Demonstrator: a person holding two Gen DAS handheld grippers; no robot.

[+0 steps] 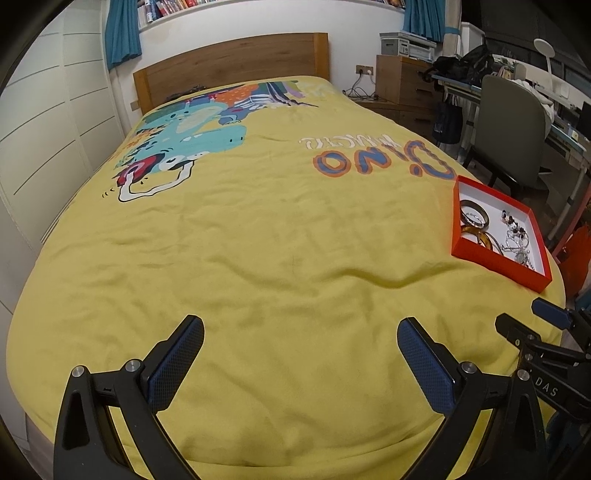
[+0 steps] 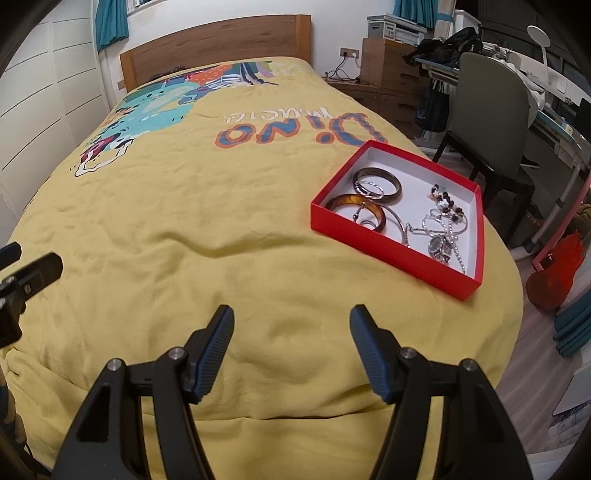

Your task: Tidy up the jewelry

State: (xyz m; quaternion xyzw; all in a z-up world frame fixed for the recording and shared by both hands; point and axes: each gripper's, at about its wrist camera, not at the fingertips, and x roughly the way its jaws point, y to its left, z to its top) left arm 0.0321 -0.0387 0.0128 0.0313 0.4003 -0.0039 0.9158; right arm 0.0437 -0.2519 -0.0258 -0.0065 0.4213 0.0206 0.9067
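A big bed fills the room, and a yellow cover with wrinkles lies over all of it. The cover has a picture of blue-green dinosaurs near the far end. Big blue and orange letters on it spell "DINO", seen upside down from here, and the small white words beside them are too hard to read. A wooden headboard stands at the far end against a white wall. Blue curtains hang above it, with a row of books between them. To the right are a grey chair, a desk with a white lamp, and wooden drawers with a printer on top. A red box sits open on the right side of the bed, near the edge. The jewelry lies inside it: a dark bangle, a brown bangle, silver chains, beads and a watch. The left gripper hangs over the bare cover, its jaws wide apart with nothing in them. The right gripper is also spread open and empty, near the box but not touching it. Its side shows the letters "DAS" in the left view.
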